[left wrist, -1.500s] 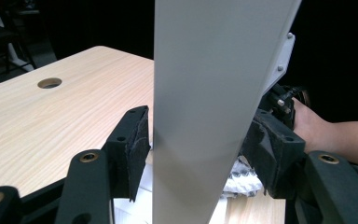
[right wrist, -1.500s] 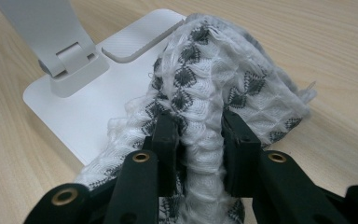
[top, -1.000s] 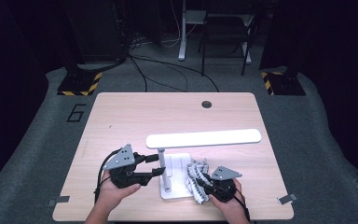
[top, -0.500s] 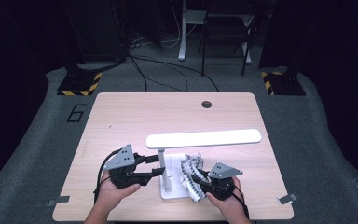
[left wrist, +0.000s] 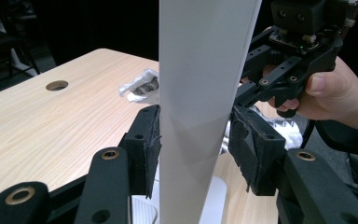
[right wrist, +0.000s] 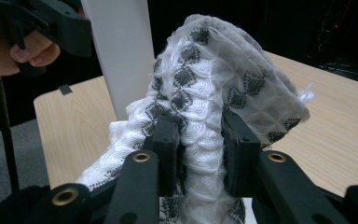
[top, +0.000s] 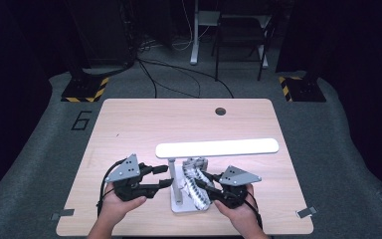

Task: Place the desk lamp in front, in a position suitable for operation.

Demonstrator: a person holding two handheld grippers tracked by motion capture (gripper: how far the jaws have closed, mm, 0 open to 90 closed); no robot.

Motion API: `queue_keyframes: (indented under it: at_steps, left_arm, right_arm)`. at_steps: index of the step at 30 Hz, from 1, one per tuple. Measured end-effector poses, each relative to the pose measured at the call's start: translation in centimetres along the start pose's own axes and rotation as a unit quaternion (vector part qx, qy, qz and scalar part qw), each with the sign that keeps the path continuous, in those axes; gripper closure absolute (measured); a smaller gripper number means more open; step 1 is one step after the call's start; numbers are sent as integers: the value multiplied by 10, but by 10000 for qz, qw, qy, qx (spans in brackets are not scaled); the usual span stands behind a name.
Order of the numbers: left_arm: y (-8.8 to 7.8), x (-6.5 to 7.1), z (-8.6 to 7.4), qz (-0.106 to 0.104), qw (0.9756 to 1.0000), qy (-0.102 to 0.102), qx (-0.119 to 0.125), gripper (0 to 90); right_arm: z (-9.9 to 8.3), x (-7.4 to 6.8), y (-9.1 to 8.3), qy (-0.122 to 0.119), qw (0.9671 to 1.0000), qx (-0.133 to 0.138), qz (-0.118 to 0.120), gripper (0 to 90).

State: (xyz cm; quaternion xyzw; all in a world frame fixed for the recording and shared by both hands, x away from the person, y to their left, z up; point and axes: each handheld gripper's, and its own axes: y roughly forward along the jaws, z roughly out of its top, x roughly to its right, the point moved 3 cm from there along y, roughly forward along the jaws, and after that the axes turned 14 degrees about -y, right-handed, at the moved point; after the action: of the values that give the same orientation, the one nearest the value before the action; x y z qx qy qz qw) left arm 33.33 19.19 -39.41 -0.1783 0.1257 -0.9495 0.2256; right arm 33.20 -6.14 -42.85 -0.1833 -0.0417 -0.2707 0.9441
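A white desk lamp stands near the table's front edge, with a flat base (top: 179, 205), an upright post (top: 172, 172) and a long lit head (top: 218, 148). My left gripper (top: 165, 176) comes at the post from the left. Its jaws have just been closing, and both pads now press the post (left wrist: 198, 116) between them (left wrist: 195, 144). My right gripper (top: 201, 181) is shut on a white cloth with grey diamonds (top: 191, 167), held up just right of the post. The cloth (right wrist: 214, 79) bunches between the pads (right wrist: 199, 149) and folds over them.
The light wooden table (top: 129, 129) has a round cable hole (top: 221, 111) at the back. Grey floor with a painted 6 (top: 81, 120) lies to the left. Dark stands and a desk frame (top: 197, 35) are behind the table.
My right gripper has risen and lifted the cloth higher beside the post. The left gripper stayed put while its jaws narrowed onto the post.
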Motion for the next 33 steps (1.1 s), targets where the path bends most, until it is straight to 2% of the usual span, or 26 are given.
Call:
queue_keyframes:
  at_steps: [8,13,15,19,20,23,26,33]
  left_arm:
    - [-3,1,1,-4,10000,-27,12,533]
    - [-5,0,1,-25,10000,-83,45,532]
    - [-6,0,1,-10,10000,-76,32,532]
    - [-7,0,2,39,9999,-73,60,533]
    - [-8,-1,2,105,9999,-62,66,533]
    - [-9,-3,2,149,9999,-20,60,536]
    - [-6,-5,1,217,9997,-108,41,538]
    - [-5,-6,1,301,9995,-92,26,541]
  right_arm:
    - [4,-2,0,-55,9999,120,24,699]
    - [11,-2,-7,-62,9997,230,68,699]
    - [15,-3,-10,-135,9995,277,82,699]
    - [21,-4,-14,-56,9995,306,96,700]
    - [27,-5,-18,-142,9991,408,48,703]
    - [33,-7,-21,-103,9989,451,20,703]
    - [48,-9,-26,-233,9982,548,-75,705]
    - [61,-10,-19,-359,9972,634,-176,710]
